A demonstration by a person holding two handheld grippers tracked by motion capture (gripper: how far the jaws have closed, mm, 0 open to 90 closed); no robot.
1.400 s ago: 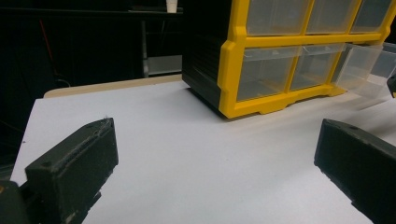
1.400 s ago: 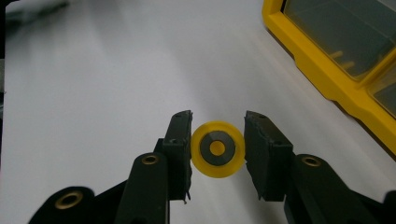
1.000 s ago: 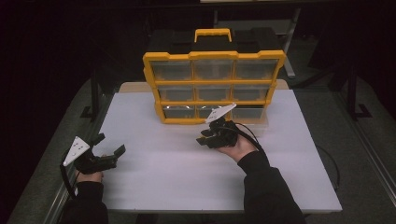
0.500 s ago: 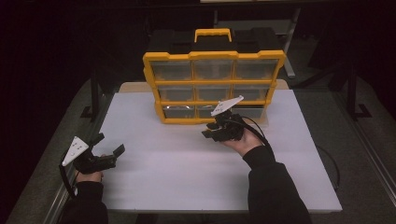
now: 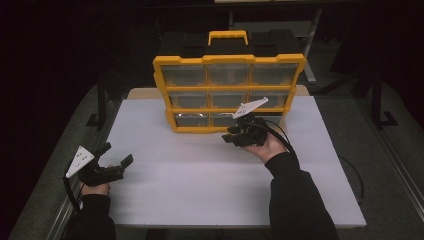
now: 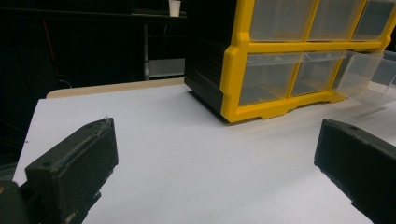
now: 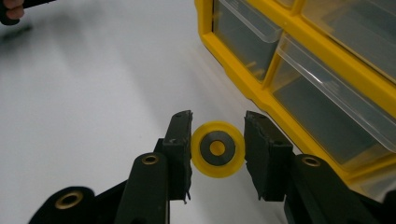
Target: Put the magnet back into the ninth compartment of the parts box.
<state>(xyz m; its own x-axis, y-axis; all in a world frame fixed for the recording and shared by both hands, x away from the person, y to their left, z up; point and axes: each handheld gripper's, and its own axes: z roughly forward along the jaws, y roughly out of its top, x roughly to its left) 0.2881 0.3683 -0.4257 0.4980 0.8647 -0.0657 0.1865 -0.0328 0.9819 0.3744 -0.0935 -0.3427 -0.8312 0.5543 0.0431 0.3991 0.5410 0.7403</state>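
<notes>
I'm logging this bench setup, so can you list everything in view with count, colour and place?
drawer cabinet: one, yellow frame with clear drawers and black body, upright at the far middle of the table.
pulled-out drawer: one, clear, bottom row at the cabinet's right end.
wheel: one, yellow with a grey centre, between the right tool's jaws.
table: one, white top.
cup: one, white, on a dark shelf behind.
left tool: one, black, jaws wide apart, near left table edge.
right tool: one, black, closed on the wheel, before the cabinet.
</notes>
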